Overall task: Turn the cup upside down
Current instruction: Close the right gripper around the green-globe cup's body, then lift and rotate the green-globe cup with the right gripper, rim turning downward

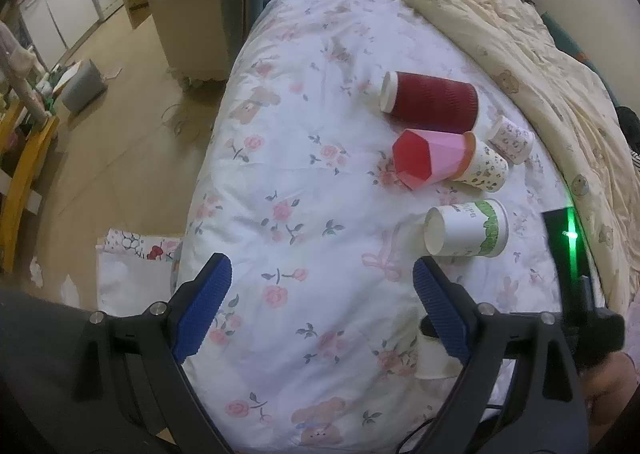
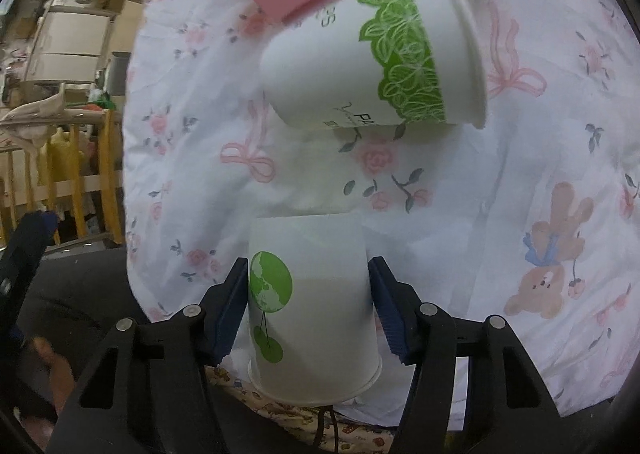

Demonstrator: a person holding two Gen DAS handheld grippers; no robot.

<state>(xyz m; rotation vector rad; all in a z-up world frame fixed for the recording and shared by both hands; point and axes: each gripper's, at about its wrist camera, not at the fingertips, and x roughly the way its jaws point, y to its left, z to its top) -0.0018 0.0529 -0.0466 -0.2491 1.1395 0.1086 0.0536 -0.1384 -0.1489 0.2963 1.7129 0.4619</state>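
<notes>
My right gripper (image 2: 307,286) is shut on a white paper cup with green circles (image 2: 316,302); the cup's base points away from me and its rim is toward the camera. A white cup with a green leaf band (image 2: 380,57) lies on its side ahead of it on the floral bedsheet (image 2: 500,193); it also shows in the left wrist view (image 1: 466,230). My left gripper (image 1: 322,274) is open and empty above the sheet, left of that cup. The held cup shows partly behind the left gripper's right finger (image 1: 434,358).
A dark red ribbed cup (image 1: 432,101), a pink paper cup (image 1: 428,157), and two small patterned cups (image 1: 486,169) (image 1: 514,139) lie on their sides further back. A beige quilt (image 1: 520,37) is bunched along the right. The bed's edge drops to the floor at the left.
</notes>
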